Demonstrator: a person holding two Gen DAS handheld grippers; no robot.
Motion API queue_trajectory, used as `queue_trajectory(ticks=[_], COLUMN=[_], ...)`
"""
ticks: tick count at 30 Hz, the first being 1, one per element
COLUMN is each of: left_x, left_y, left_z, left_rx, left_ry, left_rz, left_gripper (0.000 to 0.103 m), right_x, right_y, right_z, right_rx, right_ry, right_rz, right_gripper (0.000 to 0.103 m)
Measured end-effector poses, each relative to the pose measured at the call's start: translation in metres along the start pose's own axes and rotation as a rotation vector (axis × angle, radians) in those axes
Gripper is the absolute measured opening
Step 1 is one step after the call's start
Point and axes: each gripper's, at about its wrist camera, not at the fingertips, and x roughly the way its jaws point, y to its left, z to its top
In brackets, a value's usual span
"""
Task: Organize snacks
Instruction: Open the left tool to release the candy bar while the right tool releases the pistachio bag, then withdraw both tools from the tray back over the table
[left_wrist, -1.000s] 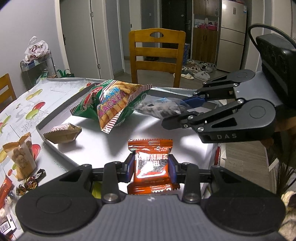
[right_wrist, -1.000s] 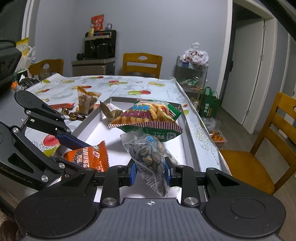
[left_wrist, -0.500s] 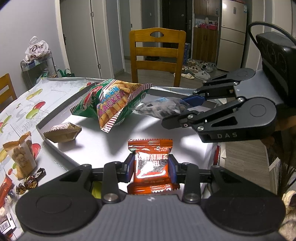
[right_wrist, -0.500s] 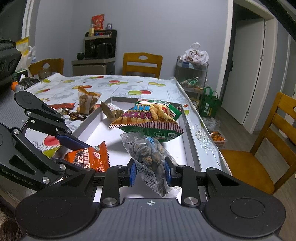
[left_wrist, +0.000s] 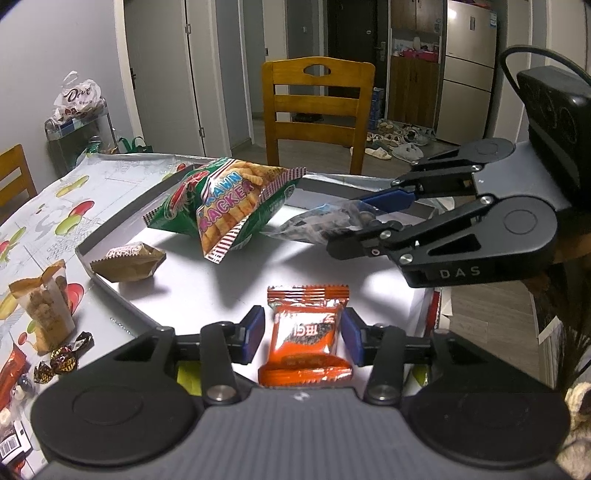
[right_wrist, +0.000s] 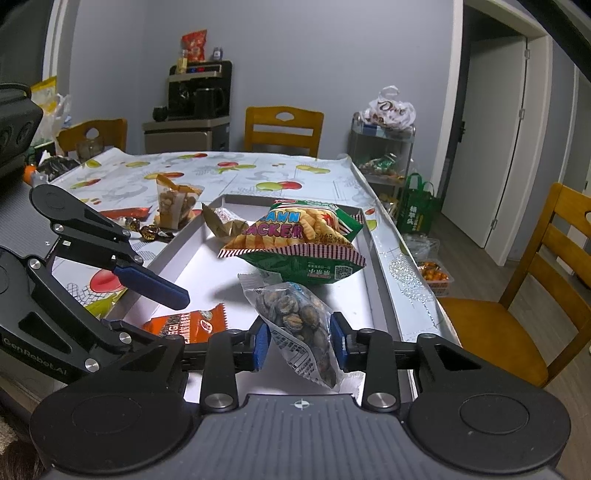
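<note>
An orange snack packet (left_wrist: 304, 332) lies on the grey tray (left_wrist: 114, 291) between the pads of my left gripper (left_wrist: 303, 336). Its jaws are opening and a thin gap shows on each side of the packet. My right gripper (right_wrist: 300, 341) straddles a clear bag of dark seeds (right_wrist: 295, 317). These jaws are opening too, with the pads just off the bag's sides. The left wrist view shows the right gripper (left_wrist: 347, 225) side-on with the seed bag (left_wrist: 317, 225) low over the tray. A green prawn cracker bag (left_wrist: 229, 206) and a small brown packet (left_wrist: 129, 262) lie farther back in the tray.
On the fruit-print tablecloth left of the tray stand a clear pouch of nuts (left_wrist: 46, 314) and a few wrapped candies (left_wrist: 62, 360). A wooden chair (left_wrist: 317, 110) stands at the table's far side, another chair (right_wrist: 517, 314) at its right edge. The tray rim (right_wrist: 373, 266) is low.
Both pairs of jaws have widened a little. The orange packet has come free of the left pads, and the seed bag has sagged slightly between the right pads. Neither hand has moved.
</note>
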Motion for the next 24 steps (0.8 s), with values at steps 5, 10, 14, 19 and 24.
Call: queue_trajectory(ticks=[5, 10, 14, 19, 24], left_x=[-0.003, -0.005, -0.008, -0.012, -0.019], left_y=[0.0, 0.001, 0.002, 0.003, 0.004], left_z=[0.0, -0.001, -0.001, -0.002, -0.003], left_rx=[-0.01, -0.021, -0.033, -0.038, -0.041], left_ry=[-0.022, -0.034, -0.046, -0.054, -0.07], left_rz=[0.012, 0.017, 0.015, 0.02, 0.024], left_gripper=[0.061, 0.074, 0.079, 0.079, 0.08], right_x=[-0.003, -0.008, -0.015, -0.019, -0.025], right_y=[-0.001, -0.002, -0.005, -0.005, -0.005], right_z=[0.001, 0.002, 0.004, 0.007, 0.013], right_rx=[0.006, 0.018, 0.048, 0.059, 0.078], right_ry=[-0.014, -0.028, -0.06, -0.078, -0.104], right_rz=[0.001, -0.002, 0.004, -0.001, -0.003], right_gripper=[0.046, 0.062, 0.08, 0.087, 0.095])
